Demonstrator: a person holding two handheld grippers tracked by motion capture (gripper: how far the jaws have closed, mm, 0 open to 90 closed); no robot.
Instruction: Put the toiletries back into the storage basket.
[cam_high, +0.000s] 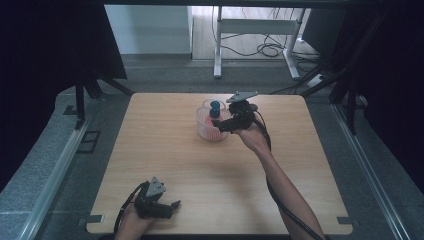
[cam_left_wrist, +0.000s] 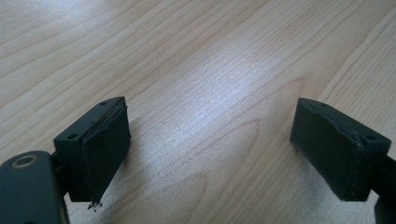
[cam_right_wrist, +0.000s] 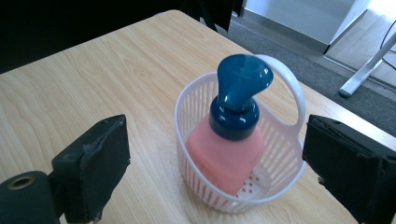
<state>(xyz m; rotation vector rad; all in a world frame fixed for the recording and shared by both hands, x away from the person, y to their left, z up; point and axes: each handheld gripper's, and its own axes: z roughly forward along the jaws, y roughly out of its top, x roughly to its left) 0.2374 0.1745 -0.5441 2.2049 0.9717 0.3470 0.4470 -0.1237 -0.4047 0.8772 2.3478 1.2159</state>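
A pink soap bottle (cam_right_wrist: 224, 158) with a blue pump top (cam_right_wrist: 240, 84) stands inside a small white plastic basket (cam_right_wrist: 198, 105) with a loop handle, near the table's far middle (cam_high: 212, 122). My right gripper (cam_right_wrist: 215, 163) hovers just beside and above the basket, jaws wide apart, touching neither basket nor bottle; from above it appears as the right gripper (cam_high: 222, 124) at the basket's right side. My left gripper (cam_high: 167, 206) rests low at the near left edge, and the left gripper (cam_left_wrist: 210, 149) stands open over bare wood.
The wooden table (cam_high: 175, 150) has dark curtains on both sides. Beyond its far edge is grey floor, a white desk frame (cam_high: 255, 30) and loose cables. A cable trails from the right gripper along the forearm.
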